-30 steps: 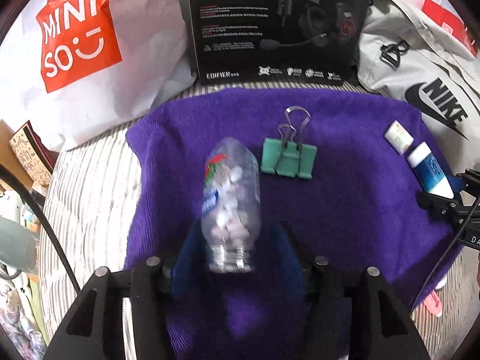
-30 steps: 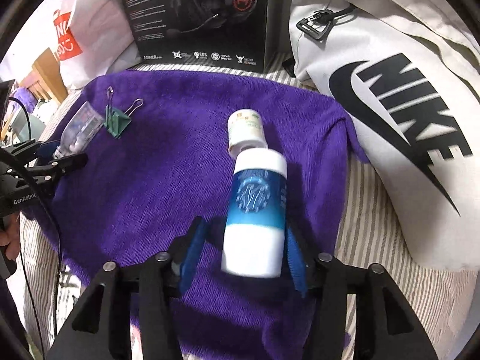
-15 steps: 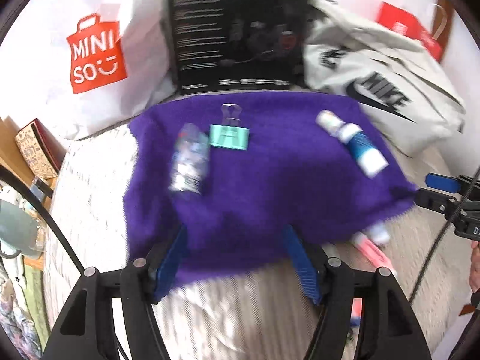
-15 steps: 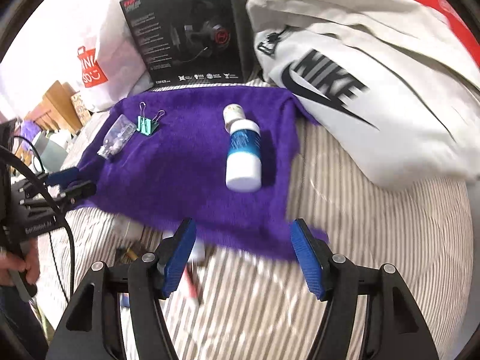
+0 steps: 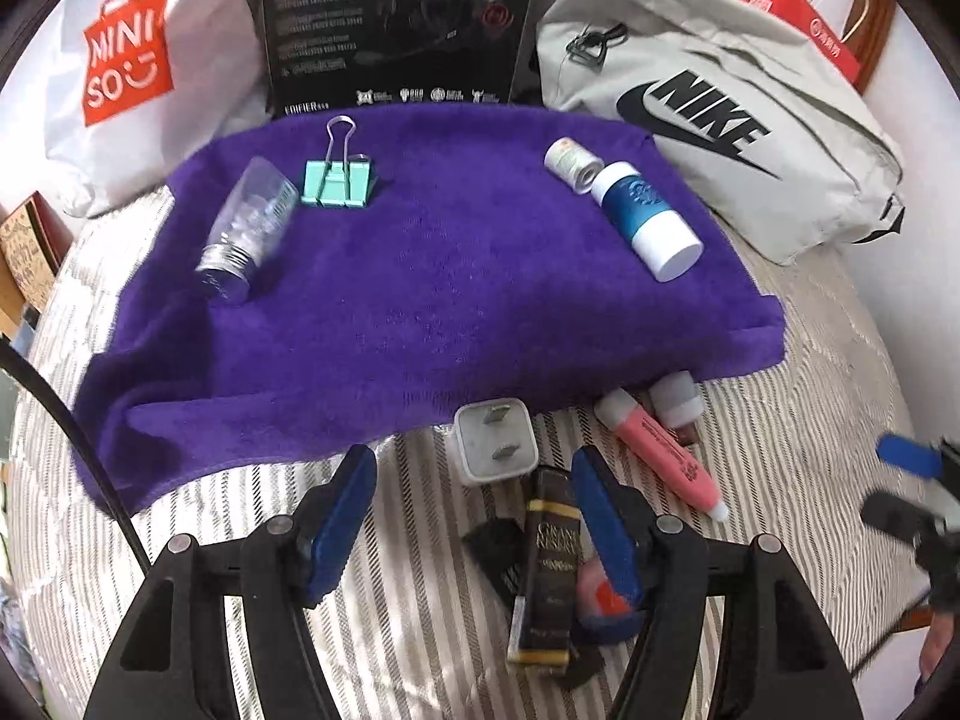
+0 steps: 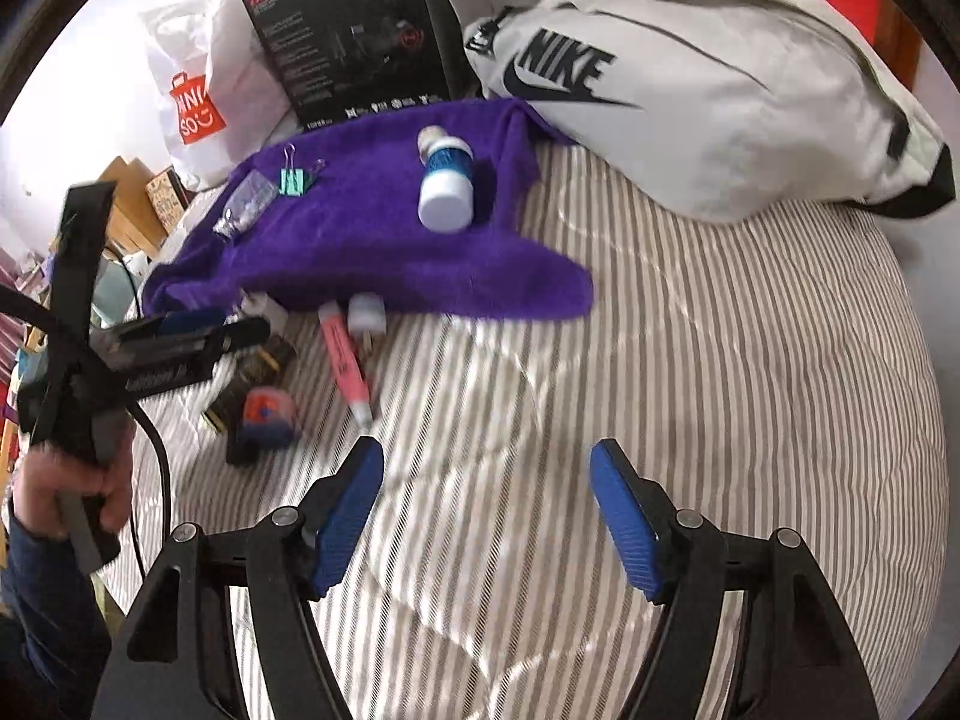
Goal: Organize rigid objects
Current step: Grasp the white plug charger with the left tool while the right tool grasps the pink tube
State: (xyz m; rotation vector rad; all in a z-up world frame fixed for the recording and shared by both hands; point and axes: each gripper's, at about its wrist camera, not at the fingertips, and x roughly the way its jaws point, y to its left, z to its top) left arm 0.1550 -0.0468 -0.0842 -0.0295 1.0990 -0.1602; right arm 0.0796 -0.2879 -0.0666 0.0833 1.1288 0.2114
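On the purple towel (image 5: 420, 276) lie a clear bottle (image 5: 252, 228), a green binder clip (image 5: 336, 180), a small white jar (image 5: 573, 161) and a blue-and-white bottle (image 5: 648, 219). In front of the towel, on the striped bedding, lie a white plug adapter (image 5: 495, 441), a pink highlighter (image 5: 663, 459), a dark box (image 5: 549, 564) and a small white bottle (image 5: 675, 402). My left gripper (image 5: 474, 480) is open, just above the adapter and dark box. My right gripper (image 6: 486, 486) is open over bare bedding, well back from the towel (image 6: 372, 246) and blue-and-white bottle (image 6: 447, 180).
A black headset box (image 5: 396, 30), a white Miniso bag (image 5: 126, 60) and a grey Nike bag (image 5: 720, 114) stand behind the towel. An orange-and-blue item (image 6: 270, 414) lies near the dark box. A hand (image 6: 66, 492) holds the left gripper at the right wrist view's left edge.
Both grippers let go of their bottles on the towel and pulled back toward the near side of the bed. The loose items in front of the towel have come into view.
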